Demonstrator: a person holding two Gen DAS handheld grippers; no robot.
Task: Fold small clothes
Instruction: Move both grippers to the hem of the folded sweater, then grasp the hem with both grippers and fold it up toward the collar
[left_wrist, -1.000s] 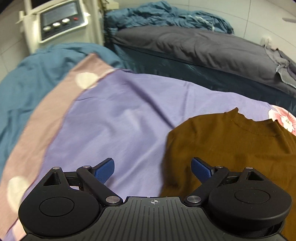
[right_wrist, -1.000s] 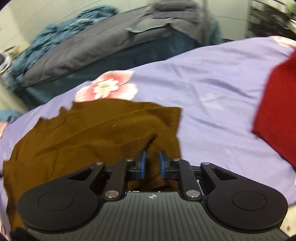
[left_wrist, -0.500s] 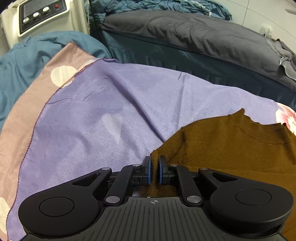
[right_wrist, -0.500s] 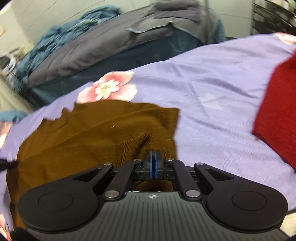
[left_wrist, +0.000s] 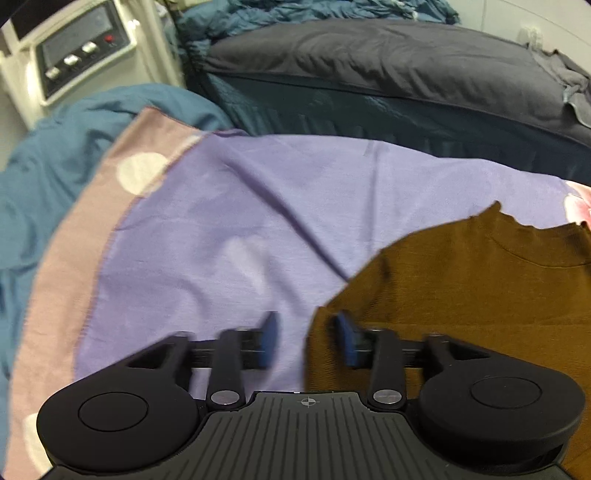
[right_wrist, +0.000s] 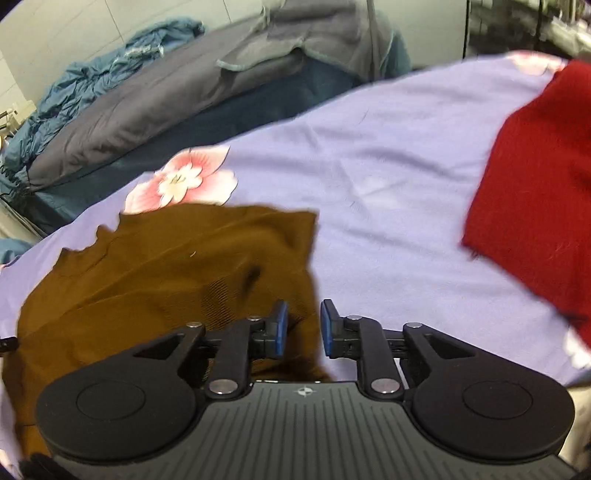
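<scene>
A brown knit top (left_wrist: 461, 288) lies flat on the lilac bedsheet (left_wrist: 258, 206). My left gripper (left_wrist: 306, 338) hovers over the top's left edge, jaws opening and blurred. The edge runs between the blue pads (left_wrist: 269, 339) without being pinched. In the right wrist view the same brown top (right_wrist: 166, 266) fills the lower left. My right gripper (right_wrist: 303, 326) sits at its right edge with jaws opening. The cloth edge lies in the gap, and the pads (right_wrist: 280, 328) do not press on it.
A red garment (right_wrist: 535, 177) lies on the sheet to the right. Behind the bed are a dark grey pillow (left_wrist: 388, 62) and teal bedding (left_wrist: 55, 155). A white machine with buttons (left_wrist: 81, 55) stands at the far left. A pink flower print (right_wrist: 181, 181) shows beyond the top.
My left gripper closed at the brown top's left edge and has now spread apart again. My right gripper went fully shut at the right edge and has now parted.
</scene>
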